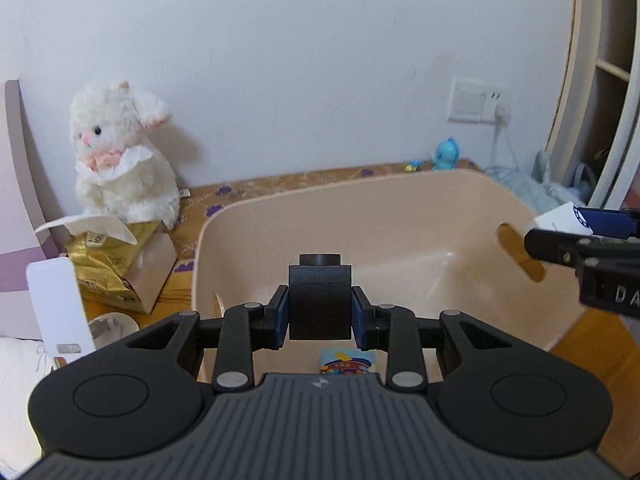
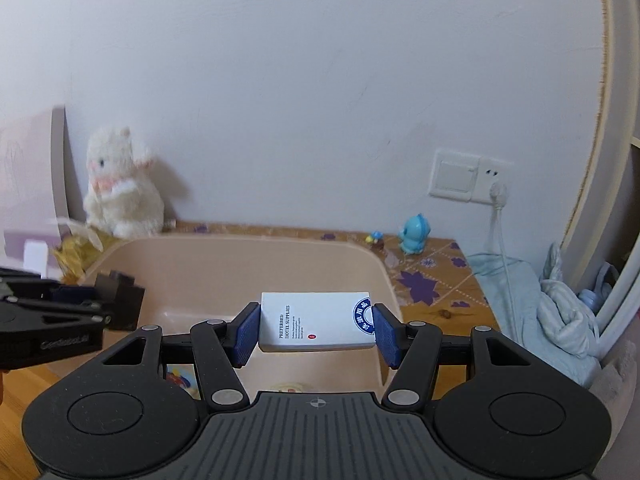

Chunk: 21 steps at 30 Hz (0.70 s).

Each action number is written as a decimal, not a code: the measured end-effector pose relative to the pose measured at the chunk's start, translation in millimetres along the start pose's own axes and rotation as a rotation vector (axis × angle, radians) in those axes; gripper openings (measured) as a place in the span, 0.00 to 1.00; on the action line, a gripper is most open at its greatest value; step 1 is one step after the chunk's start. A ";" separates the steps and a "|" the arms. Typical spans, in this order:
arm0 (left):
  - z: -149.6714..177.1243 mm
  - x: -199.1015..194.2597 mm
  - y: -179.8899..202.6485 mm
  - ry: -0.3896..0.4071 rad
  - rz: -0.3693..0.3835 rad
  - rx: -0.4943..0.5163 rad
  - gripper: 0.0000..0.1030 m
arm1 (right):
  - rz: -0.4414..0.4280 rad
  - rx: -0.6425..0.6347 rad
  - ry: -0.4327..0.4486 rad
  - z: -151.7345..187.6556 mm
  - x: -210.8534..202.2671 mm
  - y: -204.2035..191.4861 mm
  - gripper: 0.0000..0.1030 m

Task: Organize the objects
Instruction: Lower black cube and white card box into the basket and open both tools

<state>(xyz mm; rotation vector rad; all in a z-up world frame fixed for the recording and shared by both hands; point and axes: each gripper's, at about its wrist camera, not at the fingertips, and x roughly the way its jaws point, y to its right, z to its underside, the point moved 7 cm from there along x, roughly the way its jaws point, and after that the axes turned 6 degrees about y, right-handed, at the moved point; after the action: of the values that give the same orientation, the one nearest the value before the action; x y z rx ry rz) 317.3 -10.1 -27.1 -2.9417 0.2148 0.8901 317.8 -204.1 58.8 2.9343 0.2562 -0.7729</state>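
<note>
My left gripper [image 1: 319,315] is shut on a black block [image 1: 319,300] with a round stud on top and holds it above the beige plastic bin [image 1: 400,208]. My right gripper [image 2: 316,326] is shut on a white box [image 2: 316,320] printed "PREFERRED HOTEL SUPPLIES" and holds it over the same bin [image 2: 240,252]. In the left wrist view the right gripper [image 1: 560,240] and the box corner [image 1: 560,218] show at the right edge. In the right wrist view the left gripper [image 2: 96,304] with the black block [image 2: 124,300] shows at the left. A colourful card [image 1: 346,360] lies on the bin floor.
A white plush rabbit [image 1: 120,152] sits at the back left behind a gold tissue pack [image 1: 108,260]. A blue toy figure [image 2: 414,234] stands by the wall under a socket [image 2: 468,176]. Light blue cloth [image 2: 540,292] lies to the right of the patterned table [image 2: 432,280].
</note>
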 end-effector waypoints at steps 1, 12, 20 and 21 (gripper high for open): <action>1.8 5.4 1.1 -0.014 0.004 0.004 0.32 | 0.002 -0.012 -0.016 2.6 6.6 -2.0 0.55; 25.3 46.0 5.5 -0.203 -0.035 0.045 0.32 | -0.007 -0.088 -0.174 25.6 52.6 -14.2 0.55; 28.3 57.2 6.5 -0.310 -0.027 0.054 0.32 | 0.003 -0.138 -0.227 36.5 63.3 -18.4 0.55; 29.2 58.1 6.5 -0.323 -0.024 0.052 0.32 | 0.003 -0.139 -0.230 36.1 63.5 -18.4 0.55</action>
<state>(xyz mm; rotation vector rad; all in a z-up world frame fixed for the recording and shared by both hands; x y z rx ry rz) 348.2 -20.4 -83.8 -2.6948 0.1808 1.3139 351.5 -182.2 -5.0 2.6866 0.2731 -1.0363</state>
